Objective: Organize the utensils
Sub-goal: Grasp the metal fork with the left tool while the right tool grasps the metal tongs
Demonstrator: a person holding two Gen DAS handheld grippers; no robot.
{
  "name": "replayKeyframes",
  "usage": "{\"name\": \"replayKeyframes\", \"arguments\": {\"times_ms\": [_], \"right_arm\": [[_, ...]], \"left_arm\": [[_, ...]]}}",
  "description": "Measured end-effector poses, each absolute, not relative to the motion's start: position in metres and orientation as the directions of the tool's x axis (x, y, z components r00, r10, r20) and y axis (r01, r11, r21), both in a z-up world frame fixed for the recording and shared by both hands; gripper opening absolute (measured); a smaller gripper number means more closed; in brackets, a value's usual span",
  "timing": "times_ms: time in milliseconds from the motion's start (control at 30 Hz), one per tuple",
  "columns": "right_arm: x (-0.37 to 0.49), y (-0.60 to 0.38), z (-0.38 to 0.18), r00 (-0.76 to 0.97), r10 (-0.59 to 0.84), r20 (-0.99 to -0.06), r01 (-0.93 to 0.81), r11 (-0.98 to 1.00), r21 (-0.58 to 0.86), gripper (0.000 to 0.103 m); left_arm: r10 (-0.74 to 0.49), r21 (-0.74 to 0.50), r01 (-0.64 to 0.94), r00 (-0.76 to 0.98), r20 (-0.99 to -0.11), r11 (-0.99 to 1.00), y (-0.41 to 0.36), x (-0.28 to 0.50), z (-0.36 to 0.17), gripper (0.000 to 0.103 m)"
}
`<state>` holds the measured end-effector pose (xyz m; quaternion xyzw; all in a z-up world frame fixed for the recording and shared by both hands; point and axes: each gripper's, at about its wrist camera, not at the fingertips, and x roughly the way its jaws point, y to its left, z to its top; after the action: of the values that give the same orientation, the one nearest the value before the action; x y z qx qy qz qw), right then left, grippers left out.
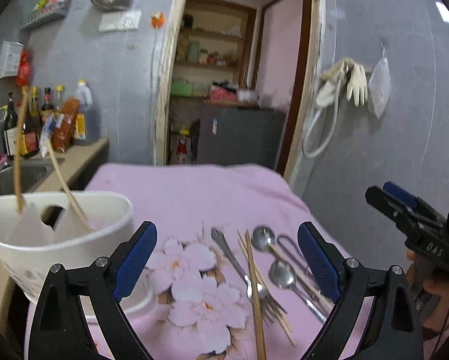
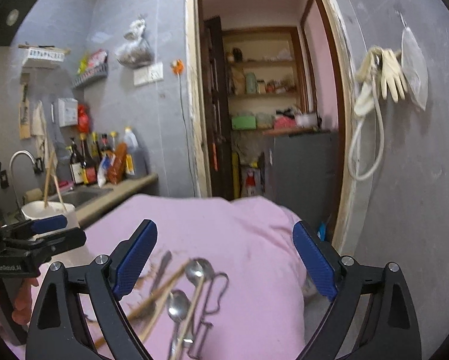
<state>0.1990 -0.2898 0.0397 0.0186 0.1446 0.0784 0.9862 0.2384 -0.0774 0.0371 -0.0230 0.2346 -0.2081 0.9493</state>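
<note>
**Onlooker:** Left wrist view says it best: the left gripper (image 1: 227, 258) hangs over the pile with its blue pads wide apart and nothing between them. The right gripper (image 2: 224, 259) is the same, jaws spread, gripping nothing.

**Friend:** Where are the utensils?

**Onlooker:** Loose on the pink floral cloth (image 1: 194, 192), all in one heap. A fork (image 1: 248, 282) lies with its tines toward us, and wooden chopsticks (image 1: 254, 288) cross over it. Two steel spoons (image 1: 272, 258) sit just beside, with a bent wire piece (image 1: 287, 244) next to them that I can't identify.

**Friend:** Easy to pick up?

**Onlooker:** Light and stiff, I'd say, but the steel looks polished and probably slippery, and everything lies flat on soft cloth, so the pads may have to press into the fabric. I'd take a spoon or the fork across the middle of the handle, not the bowl or tines. The chopsticks are thin and likely to roll; pinching one near its middle seems safest. Since they overlap the fork, lifting one may drag the other.

**Friend:** And where do they go?

**Onlooker:** Presumably the white holder (image 1: 59, 234) at the left edge of the table. Two chopsticks (image 1: 19, 153) stand leaning in it now, apart from each other. It has a divider inside; which compartment each sits in, I can't tell.
</note>
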Motion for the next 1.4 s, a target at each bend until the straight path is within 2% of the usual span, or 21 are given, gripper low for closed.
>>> {"name": "replayKeyframes", "arguments": {"times_ms": [200,300,367,433,567,633,933,1400], "right_arm": [[0.212,-0.299,0.023,0.917,0.151,-0.369,-0.135,0.988,0.069,0.092],[0.221,-0.300,0.015,0.893,0.155,-0.423,-0.139,0.988,0.069,0.087],[0.226,-0.300,0.009,0.878,0.157,-0.452,-0.141,0.988,0.068,0.081],[0.234,-0.300,0.003,0.856,0.160,-0.492,-0.145,0.987,0.068,0.072],[0.247,-0.300,-0.009,0.809,0.179,-0.560,-0.154,0.984,0.093,0.063],[0.254,-0.300,-0.015,0.780,0.192,-0.596,-0.162,0.981,0.105,0.055],[0.275,-0.290,-0.030,0.672,0.244,-0.700,-0.206,0.969,0.140,0.038],[0.296,-0.267,-0.041,0.588,0.207,-0.782,-0.234,0.969,0.081,0.033]], "left_arm": [[-0.392,-0.155,0.371,0.742,-0.544,0.916,-0.087,0.256,0.015,0.091],[-0.358,-0.123,0.356,0.728,-0.585,0.926,-0.094,0.262,0.003,0.091],[-0.341,-0.101,0.357,0.714,-0.611,0.928,-0.099,0.267,-0.006,0.087],[-0.337,-0.092,0.365,0.695,-0.636,0.927,-0.103,0.272,-0.013,0.076],[-0.345,-0.117,0.373,0.633,-0.693,0.920,-0.107,0.288,-0.026,0.062],[-0.354,-0.143,0.369,0.602,-0.716,0.918,-0.107,0.298,-0.032,0.053],[-0.378,-0.243,0.321,0.476,-0.794,0.915,-0.105,0.349,-0.051,0.026],[-0.342,-0.237,0.301,0.370,-0.864,0.924,-0.107,0.381,-0.043,0.013]]}}
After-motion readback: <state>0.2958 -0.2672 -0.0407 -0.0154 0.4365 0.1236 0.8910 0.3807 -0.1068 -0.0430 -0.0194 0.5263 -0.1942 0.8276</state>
